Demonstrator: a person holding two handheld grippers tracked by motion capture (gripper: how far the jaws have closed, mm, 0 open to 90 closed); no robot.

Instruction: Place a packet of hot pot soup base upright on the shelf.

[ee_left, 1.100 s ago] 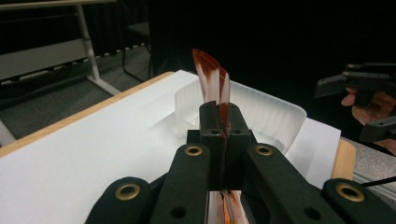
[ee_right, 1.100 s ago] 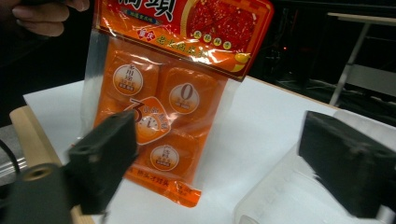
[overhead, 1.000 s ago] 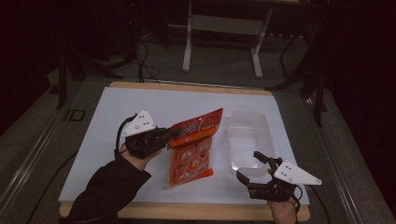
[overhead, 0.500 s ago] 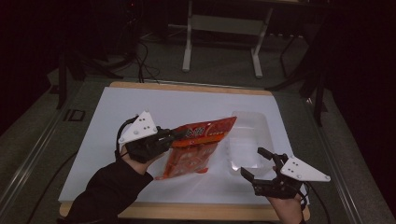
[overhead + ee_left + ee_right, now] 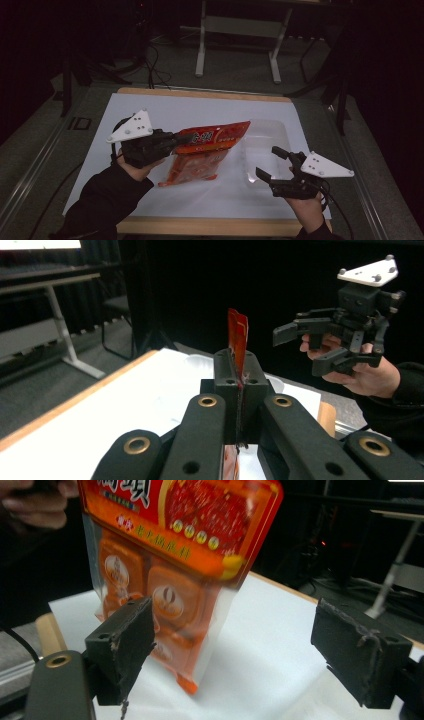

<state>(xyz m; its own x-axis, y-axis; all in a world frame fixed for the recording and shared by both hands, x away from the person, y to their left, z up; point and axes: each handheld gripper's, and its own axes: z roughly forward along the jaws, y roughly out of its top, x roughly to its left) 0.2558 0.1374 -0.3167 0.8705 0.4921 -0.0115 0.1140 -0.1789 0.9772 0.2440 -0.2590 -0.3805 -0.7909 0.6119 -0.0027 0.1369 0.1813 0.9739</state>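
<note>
My left gripper [image 5: 176, 141] is shut on the top edge of a red and orange snack bag [image 5: 205, 151] and holds it lifted and tilted over the middle of the white table [image 5: 150, 112]. In the left gripper view the bag's thin edge [image 5: 238, 335] sticks up between the closed jaws. My right gripper [image 5: 272, 163] hangs open at the front right, just right of the bag. In the right gripper view the bag [image 5: 175, 555] hangs ahead of the left fingertip [image 5: 125, 635], its bottom corner near the table.
A clear plastic tray [image 5: 267, 145] lies on the table at the right, behind my right gripper. Beyond the table's far edge stand a metal frame [image 5: 237, 30] and cables on the dark floor. The table's wooden front edge [image 5: 200, 225] runs along the bottom.
The left gripper has raised the bag off the table and turned it sideways. The right gripper has lifted slightly and moved toward the bag.
</note>
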